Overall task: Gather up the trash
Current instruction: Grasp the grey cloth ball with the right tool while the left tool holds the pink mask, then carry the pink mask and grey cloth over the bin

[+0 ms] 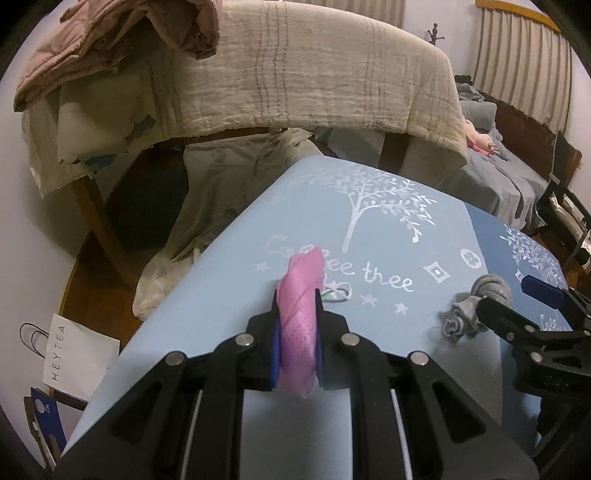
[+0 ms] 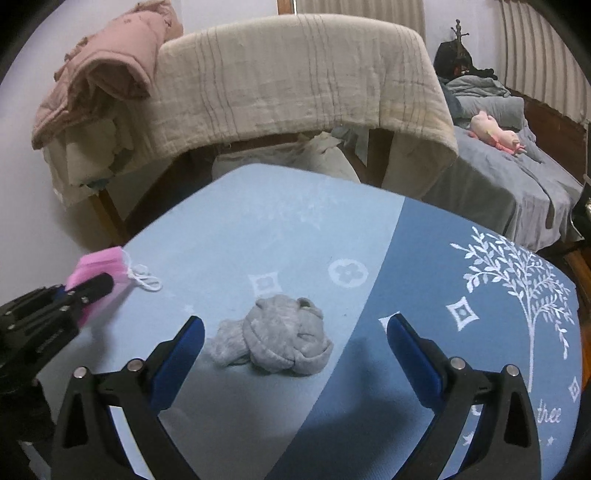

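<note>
Gripping the pink face mask (image 1: 300, 321) tightly above the blue tablecloth (image 1: 229, 266), the left gripper (image 1: 297, 332) seems ready to carry it away, while the right gripper (image 2: 295, 332), spread wide, must next descend around the grey sock ball (image 2: 277, 336) lying between its fingers.

This is a home, a lived-in bedroom. A bed (image 2: 506, 173) with rumpled grey bedding stands along the far side, a pink soft toy (image 2: 495, 134) lying on it. A beige blanket (image 1: 295, 77) hangs over a wooden frame, with a pink padded jacket (image 2: 107, 77) heaped on one end. A table carries a blue cloth (image 2: 280, 225) printed with white trees and lettering. The floor is dark wood (image 1: 85, 273), with a paper carrier bag (image 1: 81, 354) standing on it. Pleated curtains (image 1: 524, 62) cover the window, and a coat stand (image 2: 458, 33) rises behind the bed
</note>
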`<state>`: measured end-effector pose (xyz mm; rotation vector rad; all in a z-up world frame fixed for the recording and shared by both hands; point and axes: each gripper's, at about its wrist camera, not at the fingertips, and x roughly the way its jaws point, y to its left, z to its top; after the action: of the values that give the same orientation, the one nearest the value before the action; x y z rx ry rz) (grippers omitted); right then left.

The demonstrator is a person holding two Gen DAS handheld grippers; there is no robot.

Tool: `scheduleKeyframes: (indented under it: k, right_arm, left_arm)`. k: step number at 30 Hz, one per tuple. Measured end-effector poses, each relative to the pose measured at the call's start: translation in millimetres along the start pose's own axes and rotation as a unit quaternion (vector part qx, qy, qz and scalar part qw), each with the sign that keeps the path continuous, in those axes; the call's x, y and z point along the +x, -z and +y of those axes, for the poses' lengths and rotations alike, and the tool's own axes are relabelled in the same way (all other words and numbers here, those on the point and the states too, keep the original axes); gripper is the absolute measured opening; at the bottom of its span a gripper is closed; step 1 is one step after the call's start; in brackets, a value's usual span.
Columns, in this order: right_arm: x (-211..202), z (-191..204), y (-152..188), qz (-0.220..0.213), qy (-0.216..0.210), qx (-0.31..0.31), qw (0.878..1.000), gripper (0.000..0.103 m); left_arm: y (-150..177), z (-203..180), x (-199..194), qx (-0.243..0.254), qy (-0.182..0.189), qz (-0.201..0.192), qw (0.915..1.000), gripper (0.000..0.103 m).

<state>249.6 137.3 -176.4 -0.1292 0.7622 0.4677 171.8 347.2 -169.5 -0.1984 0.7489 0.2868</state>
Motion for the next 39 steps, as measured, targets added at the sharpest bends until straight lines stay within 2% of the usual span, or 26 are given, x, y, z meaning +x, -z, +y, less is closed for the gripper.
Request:
scheduleKeyframes:
  k: [3,6,9,11,15,23,27,39]
  right_arm:
    - [9.6,-0.9,0.4,0.015,-0.001,0.006,1.0,0.097]
    - [16.4,0.6,3.4,0.03,0.0,0.001,1.0,0.092]
    - [20.4,2.6,5.6,0.04,-0.011,-0.003,0.999,0.081]
    - [19.6,4.6,5.1,0.042,-0.025,-0.006,0.999,0.064]
    - [15.4,11.9,4.5,0.047,-0.043,-0.021,0.998,0.05]
    - [-9.2,12.8,2.8,0.022,-0.039,-0.032,0.998,0.048]
    - [-26.3,4.5,3.4,0.009,-0.04,-0.016,0.999,0.048]
    - [-101.2,-23.7,11.3,-0.035,-0.041,0.001,0.999,0.048]
  left_arm:
    - [1.3,1.3,-0.1,-0.002,0.0,0.001,1.0,0.013]
    - [2.0,2.6,-0.3,-0.003,0.0,0.001,1.0,0.013]
    - [1.9,2.7,-0.2,-0.002,0.0,0.002,1.0,0.013]
    - [1.9,3.0,-0.4,0.0,0.0,0.002,1.0,0.013]
    - [3.4,2.5,-4.1,0.002,-0.001,0.002,1.0,0.013]
    - [8.2,-3.1,-15.3,0.005,0.001,-0.003,1.0,0.013]
    - [7.5,-10.7,-26.2,0.01,0.007,-0.011,0.9999,0.013]
    - [14.2,-58.8,-79.5,0.032,0.03,-0.043,0.9981,0.013]
